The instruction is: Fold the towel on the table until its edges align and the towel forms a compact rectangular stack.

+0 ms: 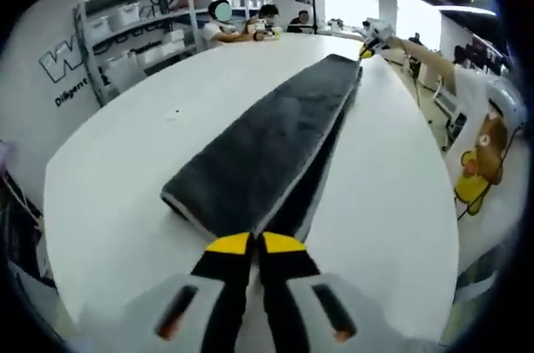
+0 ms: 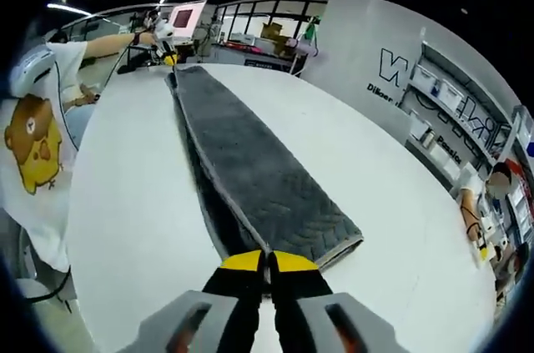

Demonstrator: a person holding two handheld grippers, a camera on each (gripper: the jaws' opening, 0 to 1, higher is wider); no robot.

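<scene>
The dark grey, quilted-looking terry towel (image 1: 275, 140) lies on the white oval table (image 1: 125, 169) as a long narrow band, already doubled lengthwise, with a paler hem along its edges and a lower layer peeking out along one long side; it is held stretched between the two tools. The left gripper (image 1: 254, 244), black with yellow tips, has its jaws pressed together on one corner of the towel's near short end; the right gripper (image 2: 267, 263) pinches the matching corner at the opposite end, and each tool shows small and distant at the far end in the other's view, the left one in the right gripper view (image 2: 167, 46), the right one in the left gripper view (image 1: 371, 40). The step in hand looks like squaring the long fold before halving the band; the next move probably calls for carrying one short end over to meet the other, keeping the layers from sliding apart; the exposed lower layer may need tugging flush first. Beside the table stands a person in a white shirt with a cartoon bear (image 2: 33, 144); white storage shelves (image 1: 142, 27) line the wall beyond.
</scene>
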